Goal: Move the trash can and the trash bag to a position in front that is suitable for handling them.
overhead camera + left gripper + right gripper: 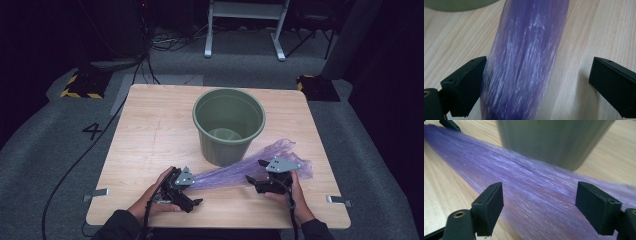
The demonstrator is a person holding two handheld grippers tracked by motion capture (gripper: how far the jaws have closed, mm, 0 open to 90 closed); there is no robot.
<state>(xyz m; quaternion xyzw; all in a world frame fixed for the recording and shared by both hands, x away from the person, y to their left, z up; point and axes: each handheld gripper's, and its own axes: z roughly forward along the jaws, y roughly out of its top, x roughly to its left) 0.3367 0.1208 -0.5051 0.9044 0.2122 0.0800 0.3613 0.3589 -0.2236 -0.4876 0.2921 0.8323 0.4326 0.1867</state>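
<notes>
**Inspector:** Forearms and hands enter the high view at six o'clock. Left gripper (189,192) sits at roughly seven o'clock of the green plastic bin (229,125), right gripper (260,175) at about five. Report the jaws.

**Assistant:** Left gripper view: jaws stand apart, the purple plastic bag (524,62) running between them and brushing the left-hand pad; the other pad is well clear, so no clamp. Right gripper view: jaws also wide apart, the bag (536,195) passing under and between them, neither pad pressing on it.

**Inspector:** Location of the bag?

**Assistant:** Stretched flat on the wooden table (150,135) in a long twisted band just beside the bin's base, from seven o'clock to four o'clock of it, the loose end bunched beyond the right gripper.

**Inspector:** Assessment?

**Assistant:** Judged as a re-grip ahead of lining the bin. Recommend closing each gripper on a single edge of the bag's mouth rather than the whole bundle, else it will not open. Thin film slips and tears; lift evenly and keep it off the rim until spread.
</notes>
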